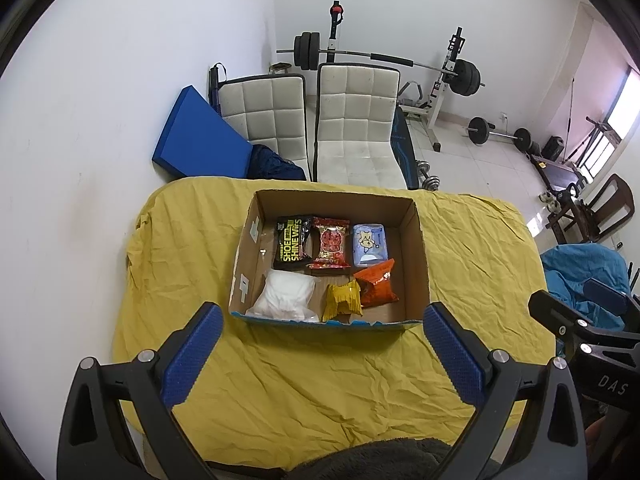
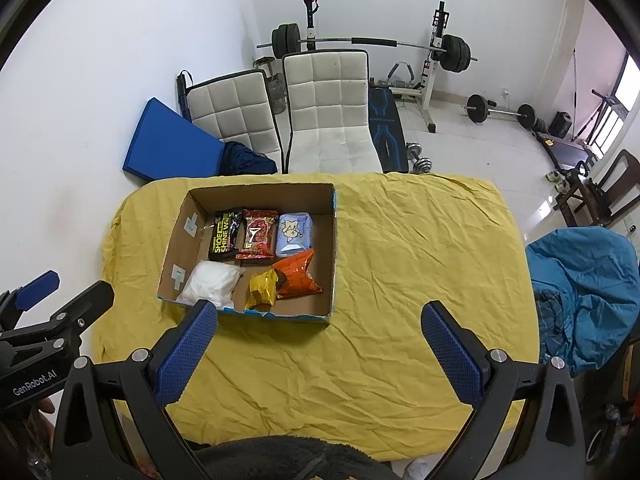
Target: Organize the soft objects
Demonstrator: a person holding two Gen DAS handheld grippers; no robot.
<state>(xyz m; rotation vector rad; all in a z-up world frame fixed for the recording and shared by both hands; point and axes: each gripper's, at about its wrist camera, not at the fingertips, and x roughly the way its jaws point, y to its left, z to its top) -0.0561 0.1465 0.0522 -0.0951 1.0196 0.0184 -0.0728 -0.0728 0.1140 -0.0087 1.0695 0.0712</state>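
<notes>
The cardboard box [image 1: 416,248] stands open on the bench [image 1: 280,380], which is covered with a wrinkled yellow cloth [image 2: 400,280]. Inside the box lie 6 soft packs in 2 rows. In the far row, from left to right, are a black shoe wipes pack [image 1: 291,243], a red snack pack [image 1: 330,243] and a pale blue tissue pack [image 1: 370,243]; the first 2 touch each other. In the near row are a white bag [image 1: 285,295] against the near wall, a yellow pack [image 1: 342,299] and an orange pack [image 1: 377,282] that leans a little against the yellow one.

The left gripper [image 1: 322,354] hovers over the bare cloth just before the near wall of the box, its jaws spread wide and grasping nothing. The right gripper [image 2: 320,354] hovers near the front right corner of the box, its jaws also released and empty; in its view the left blue finger [image 2: 184,354] overlaps the near wall of the box beside the white bag. Nothing lies between the jaws and the box.

Behind the bench stand 2 white padded chairs [image 1: 352,120], and a blue mat [image 1: 200,136] leans against the wall. Further back are a barbell on its rack [image 1: 384,60] and dumbbells [image 1: 426,174] on the floor. On the right side a blue cloth heap [image 2: 584,288] lies just beside the bench.
</notes>
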